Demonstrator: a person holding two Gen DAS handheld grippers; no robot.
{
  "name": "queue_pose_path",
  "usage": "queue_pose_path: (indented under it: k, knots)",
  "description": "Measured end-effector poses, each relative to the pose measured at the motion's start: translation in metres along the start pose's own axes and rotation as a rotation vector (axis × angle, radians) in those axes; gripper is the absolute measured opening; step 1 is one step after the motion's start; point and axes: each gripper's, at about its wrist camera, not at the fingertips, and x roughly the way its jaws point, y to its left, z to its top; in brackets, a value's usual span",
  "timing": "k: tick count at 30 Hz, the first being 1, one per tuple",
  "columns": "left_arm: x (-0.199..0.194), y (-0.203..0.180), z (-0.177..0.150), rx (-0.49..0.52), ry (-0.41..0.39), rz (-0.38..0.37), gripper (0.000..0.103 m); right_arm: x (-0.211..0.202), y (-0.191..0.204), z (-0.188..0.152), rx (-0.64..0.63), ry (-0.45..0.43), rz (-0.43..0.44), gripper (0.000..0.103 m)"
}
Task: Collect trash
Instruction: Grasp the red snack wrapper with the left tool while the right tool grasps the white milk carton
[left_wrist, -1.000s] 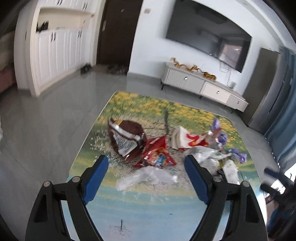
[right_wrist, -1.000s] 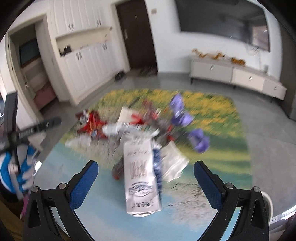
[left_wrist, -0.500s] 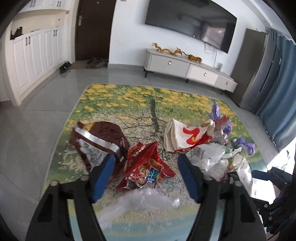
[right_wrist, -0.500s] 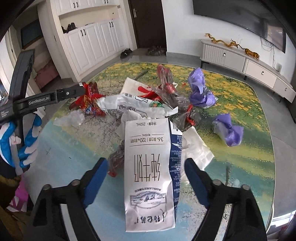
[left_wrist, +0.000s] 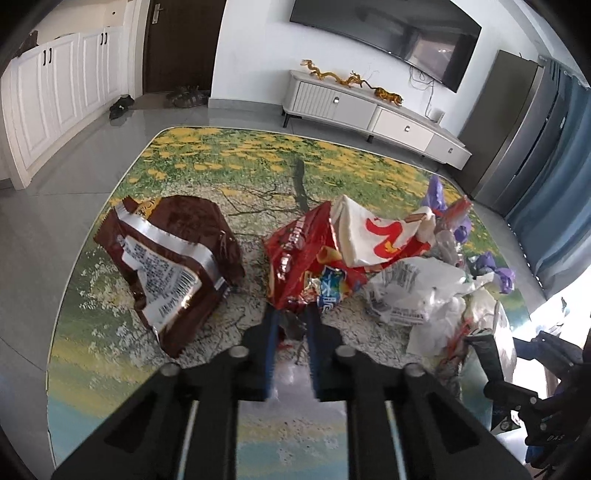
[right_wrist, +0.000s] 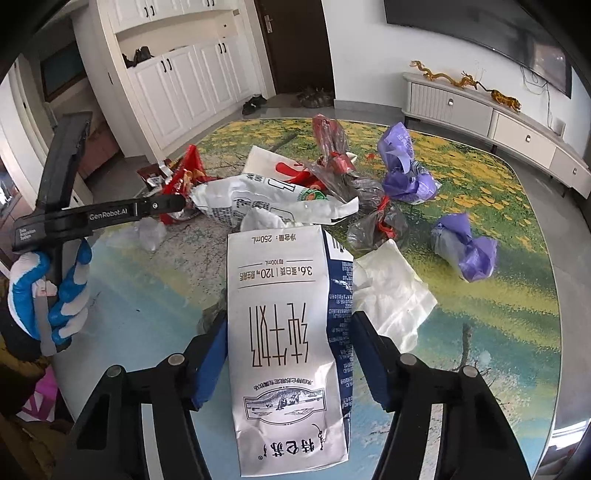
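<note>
Trash lies on a table (left_wrist: 221, 177) with a flower-meadow print. My left gripper (left_wrist: 290, 317) is closing, its blue pads nearly together and pinching the near corner of a red snack bag (left_wrist: 303, 251). From the right wrist view, that left gripper (right_wrist: 173, 205) sits at the red bag (right_wrist: 184, 177), held by a gloved hand (right_wrist: 48, 288). A white milk carton (right_wrist: 280, 314) lies flat between the fingers of my right gripper (right_wrist: 290, 332). Its jaws are closing, with both pads touching the carton's sides.
A brown snack bag (left_wrist: 173, 258) lies left of the red one. A white bag with red print (left_wrist: 376, 232) and a crumpled white wrapper (left_wrist: 413, 288) lie to the right. Purple bags (right_wrist: 402, 173), dark tied bags (right_wrist: 376, 225), a white sheet (right_wrist: 391, 295) and clear plastic (right_wrist: 151, 232) surround the carton.
My left gripper moved forward and down past the clear plastic, and its jaws went from wide apart to pinching the red bag. The right gripper sank over the carton and narrowed onto its sides.
</note>
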Motion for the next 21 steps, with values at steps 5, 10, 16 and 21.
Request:
queue_pose_path:
  k: [5, 10, 16, 21]
  knots:
    - [-0.016, -0.005, -0.003, 0.002, -0.026, -0.017, 0.003, -0.013, 0.002, -0.002, 0.016, -0.039, 0.025, 0.062]
    - [-0.040, -0.010, -0.002, 0.004, -0.069, -0.017, 0.003, -0.038, 0.008, -0.002, 0.016, -0.107, 0.051, 0.062]
    - [-0.072, -0.020, 0.001, 0.022, -0.130, -0.017, 0.002, -0.067, 0.006, -0.006, 0.036, -0.178, 0.064, 0.062]
    - [-0.083, -0.020, 0.001, 0.026, -0.141, -0.001, 0.005, -0.085, 0.002, -0.010, 0.060, -0.215, 0.048, 0.062]
